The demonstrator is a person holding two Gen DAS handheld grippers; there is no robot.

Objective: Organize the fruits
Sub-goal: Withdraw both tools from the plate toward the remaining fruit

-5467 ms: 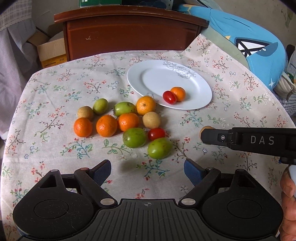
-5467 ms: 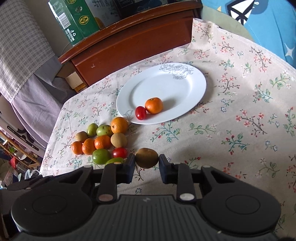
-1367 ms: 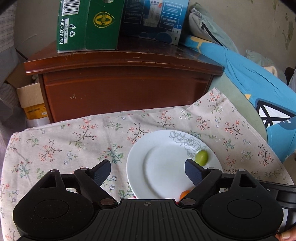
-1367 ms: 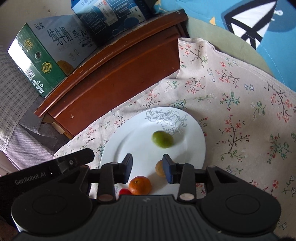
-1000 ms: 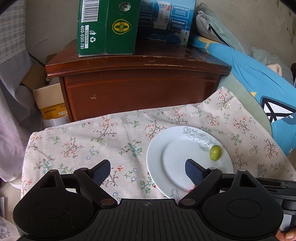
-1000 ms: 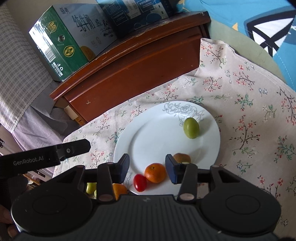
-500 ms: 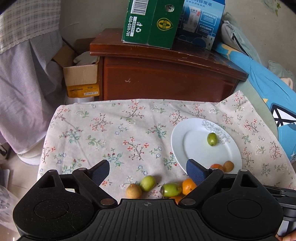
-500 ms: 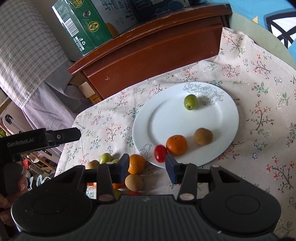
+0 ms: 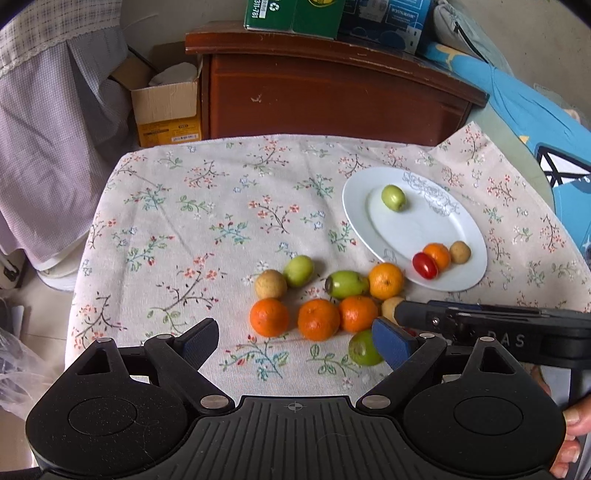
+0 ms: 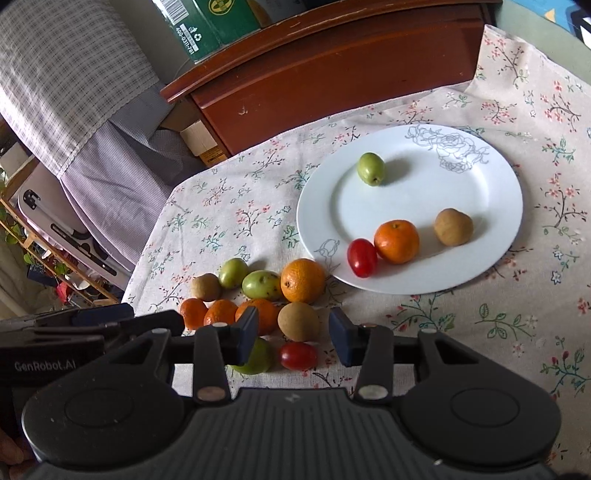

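Both tools have drawn back from the plate (image 10: 491, 236) toward the loose fruit; a second or so ago both cameras looked closely down on the plate, and now the whole desk (image 9: 177, 221) is in view. The plate, at right of centre in the right wrist view, now carries four pieces: a green fruit (image 10: 371, 168), an orange (image 10: 396, 242), a cherry tomato (image 10: 362, 257) and a brown fruit (image 10: 453, 226); five seconds back it held only the orange and tomato, the brown fruit then being gripped in the right tool. Judged from this, two deliveries are complete and roughly ten pieces remain on the cloth. The right tool (image 10: 293, 334) is empty, jaws parted moderately, poised over a loose brown fruit (image 10: 298, 321) and a loose tomato (image 10: 298, 356) at lower centre. The left tool (image 9: 295, 341) is empty and spread wide above three oranges (image 9: 318, 319) at lower centre of its view. Legible writing: "GenRobot.AI" on the left tool body, "DAS" on the right tool body, and "400-0311-701" beside a barcode on the green carton (image 10: 207, 22) at upper centre.
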